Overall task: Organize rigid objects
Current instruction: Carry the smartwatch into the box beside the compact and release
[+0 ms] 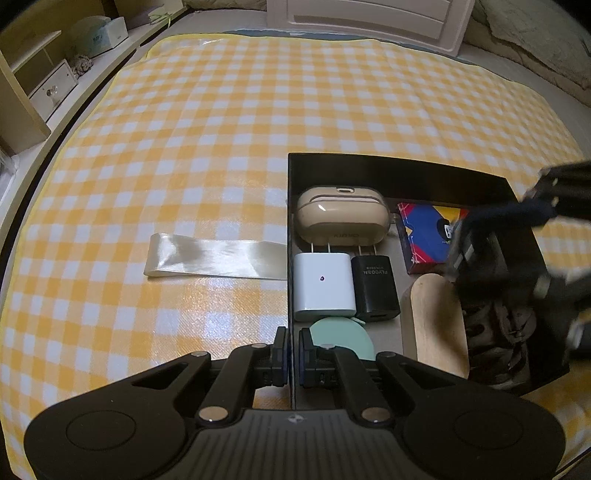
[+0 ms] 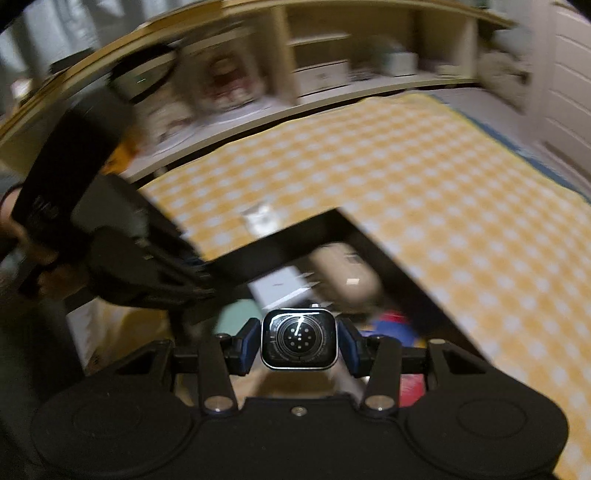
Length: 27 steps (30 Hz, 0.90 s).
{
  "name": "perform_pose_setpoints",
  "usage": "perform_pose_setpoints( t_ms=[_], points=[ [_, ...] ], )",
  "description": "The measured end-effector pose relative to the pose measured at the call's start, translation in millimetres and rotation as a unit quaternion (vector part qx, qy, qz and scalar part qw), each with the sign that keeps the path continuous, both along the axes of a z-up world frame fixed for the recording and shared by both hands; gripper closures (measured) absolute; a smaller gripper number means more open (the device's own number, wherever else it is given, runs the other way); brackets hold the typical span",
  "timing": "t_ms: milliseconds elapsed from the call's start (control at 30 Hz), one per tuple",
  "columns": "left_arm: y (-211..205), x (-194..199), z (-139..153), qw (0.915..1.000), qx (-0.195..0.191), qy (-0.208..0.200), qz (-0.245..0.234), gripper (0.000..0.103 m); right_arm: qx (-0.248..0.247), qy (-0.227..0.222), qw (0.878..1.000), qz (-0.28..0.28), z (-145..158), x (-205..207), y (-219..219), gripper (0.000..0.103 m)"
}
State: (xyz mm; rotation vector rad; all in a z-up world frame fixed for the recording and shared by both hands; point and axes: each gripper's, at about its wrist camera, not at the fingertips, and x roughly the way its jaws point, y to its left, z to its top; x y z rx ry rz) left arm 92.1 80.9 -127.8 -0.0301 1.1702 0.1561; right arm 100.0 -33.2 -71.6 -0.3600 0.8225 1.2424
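An open black box (image 1: 399, 173) lies on the yellow checked cloth. My left gripper (image 1: 293, 354) is shut on the box's left wall, one finger on each side of it. Inside the box are a beige earbud case (image 1: 341, 218), a white charger (image 1: 323, 286), a black charger (image 1: 375, 288), a colourful card pack (image 1: 428, 236), wooden sticks (image 1: 436, 325) and a teal disc (image 1: 343, 336). My right gripper (image 2: 299, 341) is shut on a smartwatch body (image 2: 299, 338), sensor side up, above the box (image 2: 295, 236). In the left wrist view the right gripper (image 1: 480, 243) is a blur over the box's right half.
A cream satin ribbon (image 1: 218, 256) lies flat on the cloth left of the box. A dark tangled pile (image 1: 498, 339) fills the box's right end. Wooden shelves (image 1: 40, 85) run along the left; a white cabinet door (image 1: 369, 18) stands at the far end.
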Motion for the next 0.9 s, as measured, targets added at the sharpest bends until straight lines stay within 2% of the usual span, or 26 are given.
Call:
perform_pose_setpoints(
  t_ms=[367, 467, 533, 600, 900],
  points=[
    [16.8, 0.9, -1.1, 0.9999, -0.017, 0.004, -0.002, 0.098, -0.031, 0.025, 0.996, 0.084, -13.6, -26.7, 38.0, 0.056],
    [16.4, 2.3, -3.6, 0.9998, -0.018, 0.007, -0.002, 0.098, -0.037, 0.044, 0.996, 0.075, -16.5, -21.4, 40.6, 0.054],
    [16.2, 2.5, -4.2, 0.9998, -0.019, 0.008, -0.003, 0.098, -0.037, 0.068, 0.995, 0.067, -17.0, -14.6, 38.5, 0.048],
    [14.6, 5.2, -5.2, 0.9998, -0.02, 0.008, -0.002, 0.098, -0.033, 0.083, 0.994, 0.063, -15.4, -11.5, 35.9, 0.048],
    [13.2, 5.5, -4.5, 0.9998, -0.017, 0.008, -0.002, 0.098, -0.038, 0.079, 0.995, 0.047, -13.3, -10.7, 26.9, 0.048]
  ],
)
